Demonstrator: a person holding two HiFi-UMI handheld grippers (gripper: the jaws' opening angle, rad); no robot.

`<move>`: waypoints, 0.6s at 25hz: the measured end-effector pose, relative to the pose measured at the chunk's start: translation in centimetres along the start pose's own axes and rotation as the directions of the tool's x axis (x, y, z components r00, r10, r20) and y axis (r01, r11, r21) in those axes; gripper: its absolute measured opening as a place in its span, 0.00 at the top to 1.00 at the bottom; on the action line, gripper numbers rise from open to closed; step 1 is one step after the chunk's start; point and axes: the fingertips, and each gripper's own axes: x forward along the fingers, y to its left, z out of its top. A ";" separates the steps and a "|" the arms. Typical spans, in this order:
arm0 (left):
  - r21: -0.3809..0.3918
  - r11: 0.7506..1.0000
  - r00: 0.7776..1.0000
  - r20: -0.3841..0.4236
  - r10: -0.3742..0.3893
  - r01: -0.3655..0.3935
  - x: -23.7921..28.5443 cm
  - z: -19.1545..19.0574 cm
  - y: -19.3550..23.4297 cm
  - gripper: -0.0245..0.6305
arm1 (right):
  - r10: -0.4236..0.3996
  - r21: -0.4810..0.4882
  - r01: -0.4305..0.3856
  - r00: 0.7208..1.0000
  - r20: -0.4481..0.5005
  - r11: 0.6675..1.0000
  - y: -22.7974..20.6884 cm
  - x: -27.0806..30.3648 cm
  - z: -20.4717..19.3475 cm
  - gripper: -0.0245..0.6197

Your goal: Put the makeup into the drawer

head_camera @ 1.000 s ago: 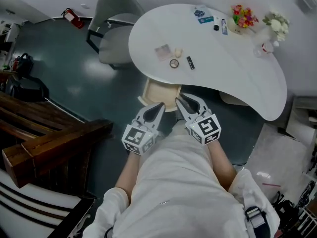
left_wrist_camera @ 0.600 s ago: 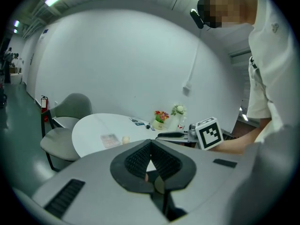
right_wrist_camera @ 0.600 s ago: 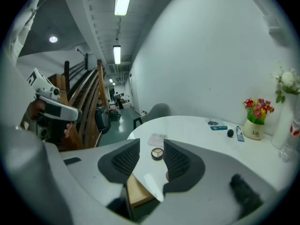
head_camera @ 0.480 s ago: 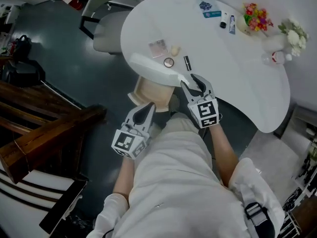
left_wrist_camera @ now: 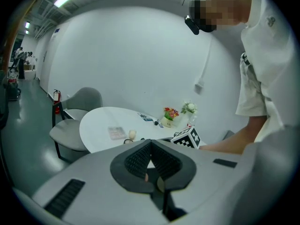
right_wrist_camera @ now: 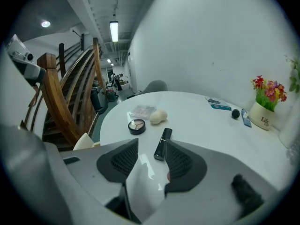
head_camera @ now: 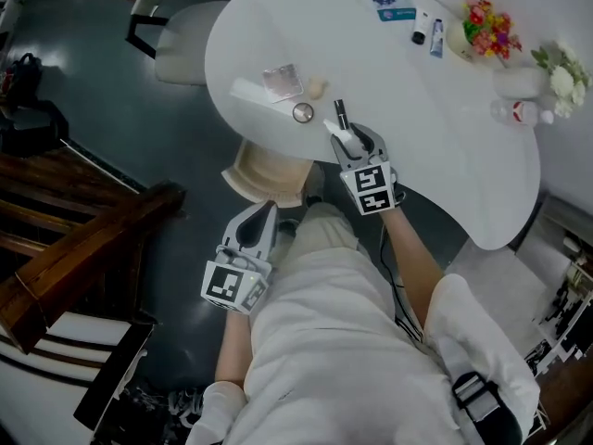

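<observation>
The right gripper had just been opening. Its jaws stood apart over the white table, angled down toward a black makeup tube. The tube lay flat on the tabletop with its near end in the gap at the jaw tips, closer to the right-hand jaw. The pads were not pressed onto it, and whether that jaw touched it could not be told.

The left gripper was closed, tips together, with nothing between them. In the head view it hung low and off the table, in front of the person's body and beside a light wooden drawer that stuck out from under the table's edge.

The rest of the makeup sat just past the tube:
- a round compact, lying open just left of the tube
- a pale beauty sponge behind it
- a flat clear-lidded palette, just beside the sponge on its left

All of it was on the tabletop, none in the drawer.

Farther across the table, well apart from this group, stood a pot of red and yellow flowers with a small tube and a dark cap near it. A grey chair stood at the table's far side, and a wooden stair rail ran along the left.
</observation>
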 end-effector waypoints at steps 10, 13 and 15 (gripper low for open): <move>-0.034 0.999 0.999 -0.022 0.027 -0.028 0.1 -1.6 0.2 0.95 | -0.030 -0.033 0.028 0.997 -0.066 0.999 -1.5 3.0 -2.0 0.68; -0.042 0.999 1.000 -0.021 0.019 -0.020 0.0 -1.7 0.0 0.95 | -0.036 -0.030 0.034 0.996 -0.078 0.999 -1.6 3.1 -2.2 0.71; -0.043 0.999 1.000 -0.018 0.012 -0.013 0.0 -1.7 -0.1 0.95 | -0.049 -0.027 0.047 0.996 -0.080 0.999 -1.8 3.0 -2.3 0.76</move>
